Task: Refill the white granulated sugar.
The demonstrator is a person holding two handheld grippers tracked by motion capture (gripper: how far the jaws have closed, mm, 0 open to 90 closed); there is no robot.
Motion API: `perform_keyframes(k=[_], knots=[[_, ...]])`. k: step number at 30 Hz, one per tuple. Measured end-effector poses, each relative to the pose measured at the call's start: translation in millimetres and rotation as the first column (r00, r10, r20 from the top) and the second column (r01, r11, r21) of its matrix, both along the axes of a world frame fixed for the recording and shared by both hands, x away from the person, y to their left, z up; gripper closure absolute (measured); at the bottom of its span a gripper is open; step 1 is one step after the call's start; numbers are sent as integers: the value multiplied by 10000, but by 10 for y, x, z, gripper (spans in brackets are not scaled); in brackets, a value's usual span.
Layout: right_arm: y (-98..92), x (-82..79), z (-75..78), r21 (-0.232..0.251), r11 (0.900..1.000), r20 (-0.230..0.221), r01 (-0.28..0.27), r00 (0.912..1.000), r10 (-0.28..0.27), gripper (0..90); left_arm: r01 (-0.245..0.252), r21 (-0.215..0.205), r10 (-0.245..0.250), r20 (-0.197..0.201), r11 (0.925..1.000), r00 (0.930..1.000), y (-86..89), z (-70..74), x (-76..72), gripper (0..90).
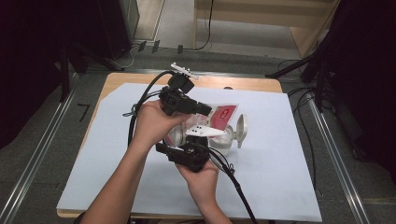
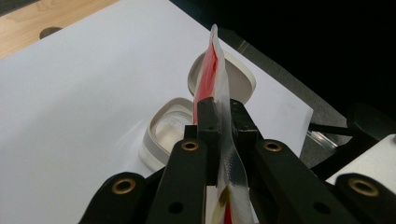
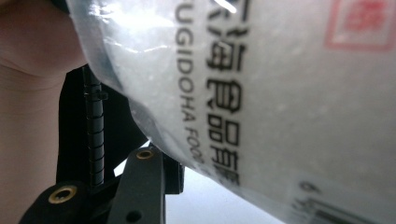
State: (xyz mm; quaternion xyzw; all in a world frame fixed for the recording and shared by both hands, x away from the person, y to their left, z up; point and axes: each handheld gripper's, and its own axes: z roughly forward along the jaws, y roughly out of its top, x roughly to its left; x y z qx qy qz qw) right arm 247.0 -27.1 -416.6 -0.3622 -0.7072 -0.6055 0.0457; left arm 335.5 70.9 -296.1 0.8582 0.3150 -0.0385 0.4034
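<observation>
Above the middle of the white sheet [image 1: 280,177], a clear plastic packet with a red label [image 1: 223,115] was held off the table between the two grippers. Its sealed edge was seen clamped between the closed jaws of the left gripper [image 2: 223,112] in the left gripper view, the packet [image 2: 215,74] standing edge-on and rising past the jaw tips. Printed black lettering and a red stamp on the packet's face [image 3: 280,93] were recorded in the right gripper view, pressed close to the lens; one black jaw [image 3: 140,186] was seen low beside the packet, but whether the right gripper was closed on it could not be told.

Below the packet, an open white container [image 2: 163,135] with a clear inner dish was recorded in the left gripper view, its hinged lid [image 2: 238,77] raised behind it. From the high view the container [image 1: 224,142] was partly covered by the hands, with the lid [image 1: 242,128] standing upright at its right.

Left hand [image 1: 152,122]: wrapped around the left gripper [image 1: 205,110], pointed rightwards and level. Right hand [image 1: 201,175]: cupped under the right gripper [image 1: 187,154], palm turned upward, nearer the person. Cables [image 1: 140,100] were noted trailing from both. The wooden table [image 1: 140,79] was seen beyond the sheet.
</observation>
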Motion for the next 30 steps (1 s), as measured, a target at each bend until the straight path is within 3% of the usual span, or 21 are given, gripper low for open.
perform_keyframes(k=[5,6,12,13,15,30], knots=[[-2,17,4,66,10000,-20,-13,10000,13,624,107,166,-107,-6,9998,9999,-9,12,24,870],[-2,25,4,59,10000,32,-29,10000,29,623,64,31,-64,-34,10000,10000,-14,6,30,870],[0,42,19,172,9999,13,2,10000,-2,623,67,262,-61,-240,9996,9997,-45,32,76,871],[-3,45,20,210,9998,39,3,10000,-4,623,306,472,-298,-175,9984,9994,-39,42,94,870],[-14,53,25,279,9996,18,18,10000,-18,622,313,506,-303,-207,9982,9993,-63,48,106,870],[-46,64,40,254,9997,71,4,10000,-6,603,338,426,-325,-297,9985,9990,-108,52,129,871]])
